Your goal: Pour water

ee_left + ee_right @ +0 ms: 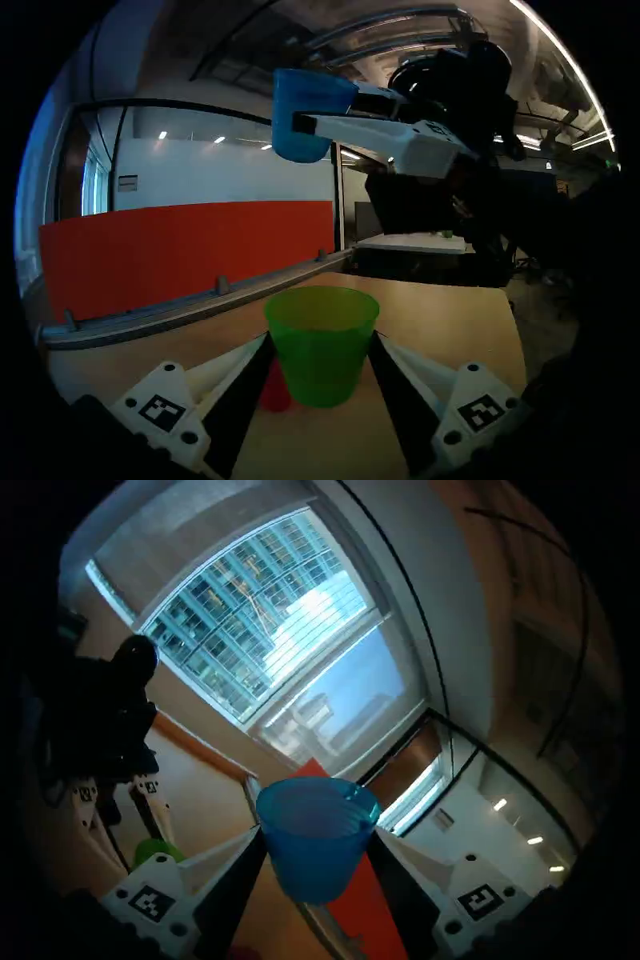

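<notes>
A translucent green cup [322, 360] stands low over the wooden table [448, 320], and my left gripper [320, 340] is shut on its sides. A small red thing [276, 394] sits on the table right behind the cup's left side. High above and slightly left, my right gripper [302, 122] is shut on a blue cup [308, 116], rim up and roughly level. In the right gripper view that blue cup [318, 844] sits between the fingers of my right gripper [318, 850]. Lower left there, the left gripper [132, 832] and the green cup [156, 850] show. No water stream is visible.
An orange partition [184, 248] with a metal rail [216, 292] runs along the table's far left edge. A person in dark clothes [480, 184] stands behind the right gripper. Another table [412, 242] lies farther back. Large windows [272, 632] are in the right gripper view.
</notes>
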### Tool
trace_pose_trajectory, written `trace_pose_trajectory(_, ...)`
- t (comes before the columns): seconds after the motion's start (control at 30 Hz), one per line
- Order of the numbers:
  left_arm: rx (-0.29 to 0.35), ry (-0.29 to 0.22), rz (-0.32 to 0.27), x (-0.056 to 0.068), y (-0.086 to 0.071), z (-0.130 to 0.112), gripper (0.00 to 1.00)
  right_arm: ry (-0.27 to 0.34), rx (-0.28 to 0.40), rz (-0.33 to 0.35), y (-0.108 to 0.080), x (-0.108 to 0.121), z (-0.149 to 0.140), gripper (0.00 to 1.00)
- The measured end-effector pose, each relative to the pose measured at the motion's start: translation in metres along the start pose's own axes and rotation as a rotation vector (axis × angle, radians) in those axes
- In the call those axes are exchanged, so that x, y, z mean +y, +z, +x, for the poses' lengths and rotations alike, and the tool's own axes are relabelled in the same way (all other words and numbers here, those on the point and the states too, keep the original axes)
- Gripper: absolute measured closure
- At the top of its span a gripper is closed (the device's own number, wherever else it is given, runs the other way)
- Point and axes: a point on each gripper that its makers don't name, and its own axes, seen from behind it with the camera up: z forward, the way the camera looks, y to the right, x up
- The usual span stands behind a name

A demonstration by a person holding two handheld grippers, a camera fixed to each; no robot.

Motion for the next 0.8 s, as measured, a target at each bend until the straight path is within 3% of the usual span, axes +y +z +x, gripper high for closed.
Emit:
trace_pose_trajectory(0.5,0.003,0.005,0.012,-0.002,-0.003,0.002,0.19,0.550,0.054,0.113,-0.006,-0.020,0.030,0.14)
trace_pose_trajectory(0.6,0.003,0.006,0.016,-0.003,-0.003,0.003,0.19,0.614,0.055,0.119,-0.006,-0.016,0.030,0.15)
trace_pose_trajectory(0.8,0.003,0.001,0.022,-0.006,-0.004,0.002,0.19,0.647,0.053,0.118,-0.007,-0.014,0.028,0.15)
